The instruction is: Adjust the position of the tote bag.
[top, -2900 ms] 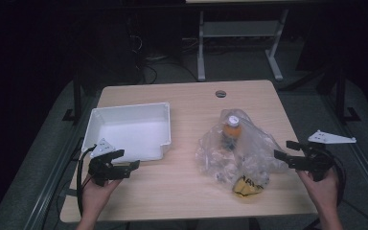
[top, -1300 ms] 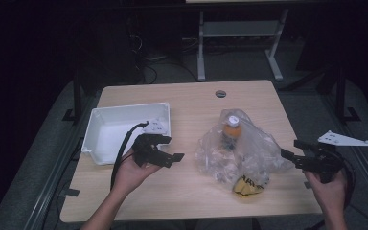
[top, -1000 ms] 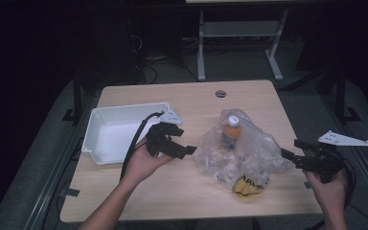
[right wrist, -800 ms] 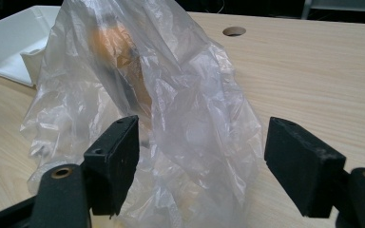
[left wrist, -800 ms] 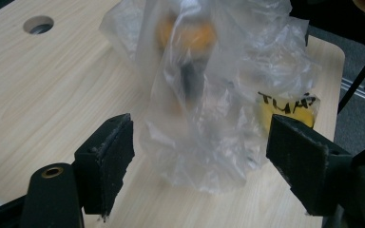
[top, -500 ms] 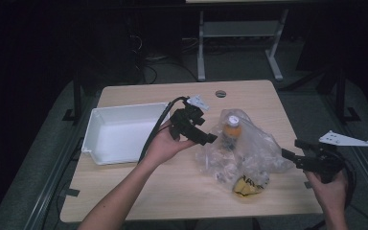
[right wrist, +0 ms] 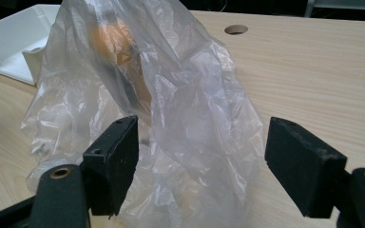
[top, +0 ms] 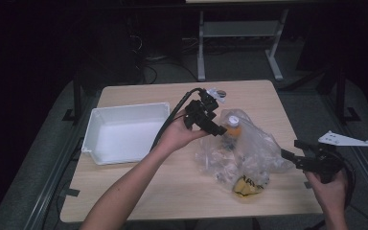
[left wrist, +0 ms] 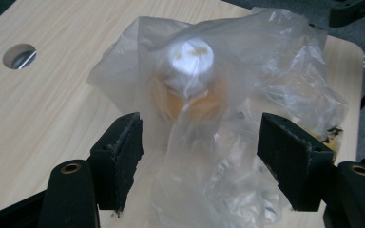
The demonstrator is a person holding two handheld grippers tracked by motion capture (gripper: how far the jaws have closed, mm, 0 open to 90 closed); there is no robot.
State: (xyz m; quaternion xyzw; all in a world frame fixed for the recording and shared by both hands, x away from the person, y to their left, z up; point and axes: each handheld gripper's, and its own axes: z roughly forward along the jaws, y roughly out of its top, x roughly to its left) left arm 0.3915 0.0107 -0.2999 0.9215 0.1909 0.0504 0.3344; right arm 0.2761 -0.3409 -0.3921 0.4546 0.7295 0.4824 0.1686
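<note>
darkness fills the room around a pale wooden table (top: 139, 191) in the middle of the high view, with a metal stand (top: 239, 36) at the upper centre. a white tray (top: 124, 136) lies at centre left. a round hole (left wrist: 20, 55) sits at the table's far edge.

right of centre lies the plastic bag (top: 249, 148), clear and crumpled, holding an upright orange bottle (top: 232, 125) with a white cap, and what may be a yellow packet (top: 247, 186) at its lower edge.

the left gripper (top: 215, 128), which was at the lower left beside the tray in the earliest frame, now hovers at the bottle's top; its jaws have just been closing, spread either side of the bagged bottle without touching it. the right gripper (top: 287, 155) stays at the bag's right edge, jaws spread, bag between them, not pinched.
</note>
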